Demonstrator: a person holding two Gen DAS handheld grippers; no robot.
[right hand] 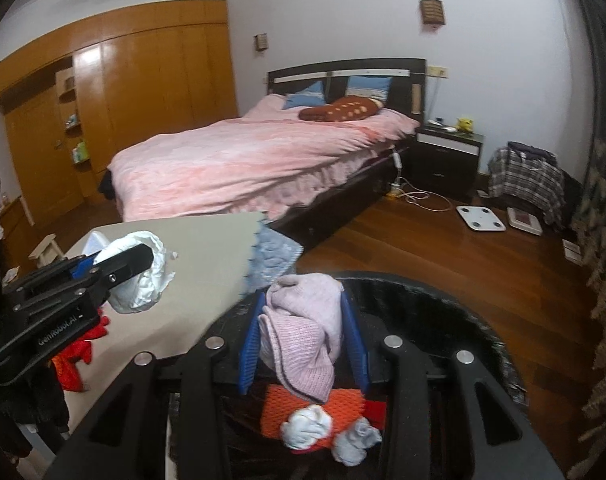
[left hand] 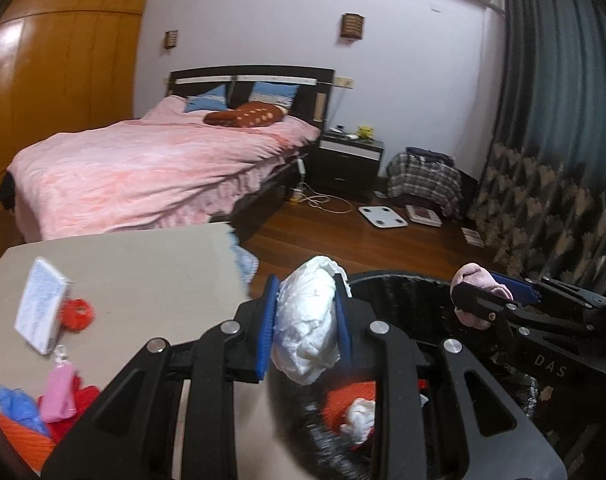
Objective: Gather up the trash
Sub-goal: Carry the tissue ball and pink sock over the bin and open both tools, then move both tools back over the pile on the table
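Left gripper [left hand: 305, 316] clamped on a crumpled white wad [left hand: 309, 320], blue pads pressed to both its sides, held at the near rim of the black bin [left hand: 403, 280]. Right gripper [right hand: 305, 340] clamped on a pale pink knitted cloth [right hand: 307, 340], hanging over the bin's open mouth.

Left wrist view only: on the tabletop [left hand: 143, 264], one white card box [left hand: 41, 306], one red ring-shaped piece [left hand: 77, 314] touching it, one small pink pouch [left hand: 59, 396], one blue scrap [left hand: 17, 404], red and orange fabric at the near left edge. Count there uncertain under blur.

Right wrist view only: wardrobe shelves at far left; clearer look into the bin: one orange mesh cloth [right hand: 343, 404], two whitish crumpled wads [right hand: 307, 428] lying on it, side by side. Left view gives only one of those wads, partly hidden by the gripper linkage.

Both views: one bed, one nightstand, one white scale on the floor.
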